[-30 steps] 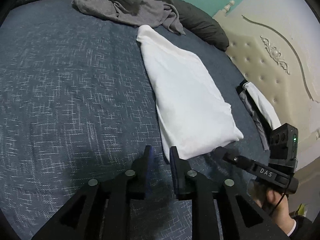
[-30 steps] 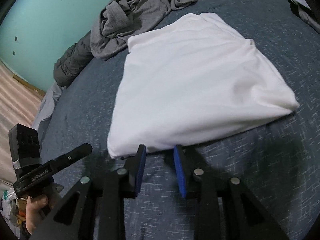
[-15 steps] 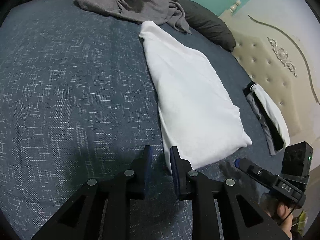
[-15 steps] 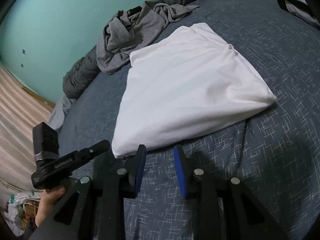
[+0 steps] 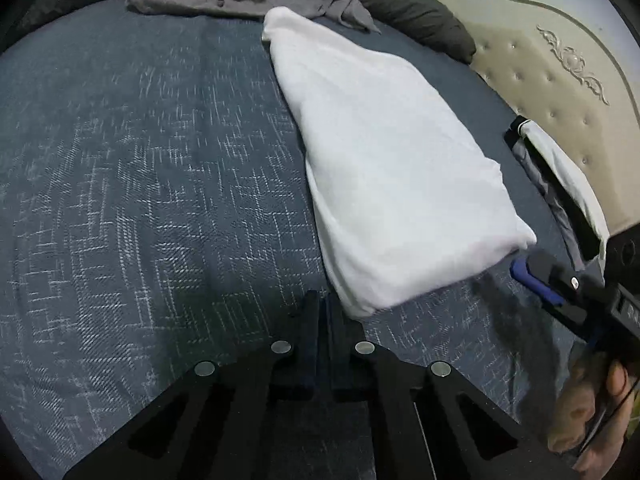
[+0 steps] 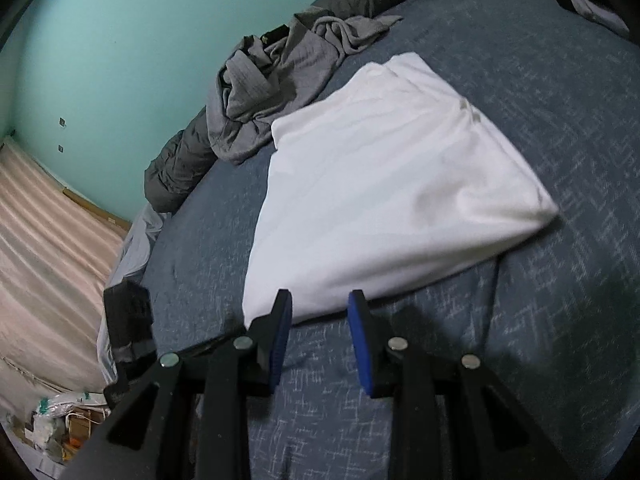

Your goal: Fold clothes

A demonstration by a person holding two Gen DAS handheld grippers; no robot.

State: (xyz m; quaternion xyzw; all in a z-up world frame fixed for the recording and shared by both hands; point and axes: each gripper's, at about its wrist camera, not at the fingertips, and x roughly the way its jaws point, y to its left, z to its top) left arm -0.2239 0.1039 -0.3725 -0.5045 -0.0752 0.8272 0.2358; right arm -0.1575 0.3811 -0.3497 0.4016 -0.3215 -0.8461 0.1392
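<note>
A folded white garment (image 5: 392, 168) lies flat on the dark blue bedspread (image 5: 140, 184). My left gripper (image 5: 322, 306) hovers just off its near left corner, shut with nothing between the fingers. In the right wrist view the same white garment (image 6: 392, 184) spreads ahead, and my right gripper (image 6: 319, 306) stands open at its near edge, blue pads apart and holding nothing. The left wrist view also catches the right gripper (image 5: 536, 276) beside the garment's near right corner, held by a hand (image 5: 592, 400). A crumpled grey garment (image 6: 280, 84) lies behind the white one.
A dark grey duvet roll (image 5: 416, 8) runs along the bed's far edge. Beside the beige tufted headboard (image 5: 568, 80) rests a folded black-and-white garment (image 5: 560, 172). A teal wall (image 6: 120, 40) and floor clutter (image 6: 60, 420) lie beyond the bed's left side.
The left gripper's fingers have closed together on nothing. Both grippers have drawn back a little from the white garment's near edge. The right gripper has stayed open.
</note>
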